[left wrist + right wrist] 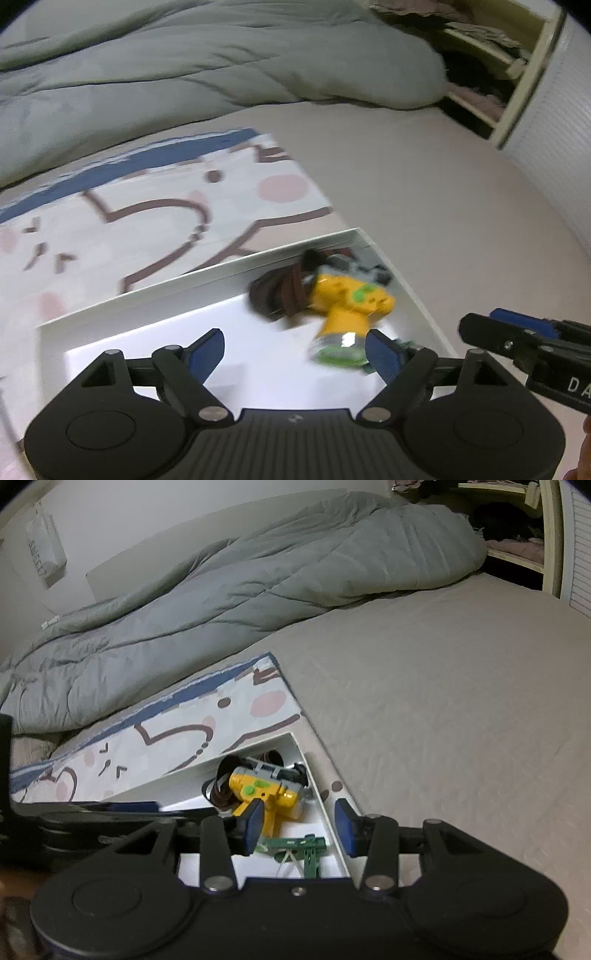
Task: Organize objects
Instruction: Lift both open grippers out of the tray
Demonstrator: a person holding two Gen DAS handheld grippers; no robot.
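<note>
A white box (pixel 207 275) lies on the bed and also shows in the right wrist view (pixel 334 825). In its far right corner lie a yellow toy with green marks (pixel 349 302) (pixel 264 792), a dark brown coiled strap (pixel 279 295) (pixel 221 797) and a grey and black item (pixel 280 770). A small green piece (pixel 304 845) lies nearer. My left gripper (pixel 295 349) is open and empty over the box floor. My right gripper (pixel 299 823) is open and empty over the box's right corner; it also shows in the left wrist view (pixel 517 332).
A cartoon-print lid or board (pixel 166 206) (pixel 173 734) with a blue edge lies behind the box. A grey duvet (pixel 166 74) (pixel 240 579) is bunched at the far side of the bed. A shelf unit (pixel 517 74) stands at the right.
</note>
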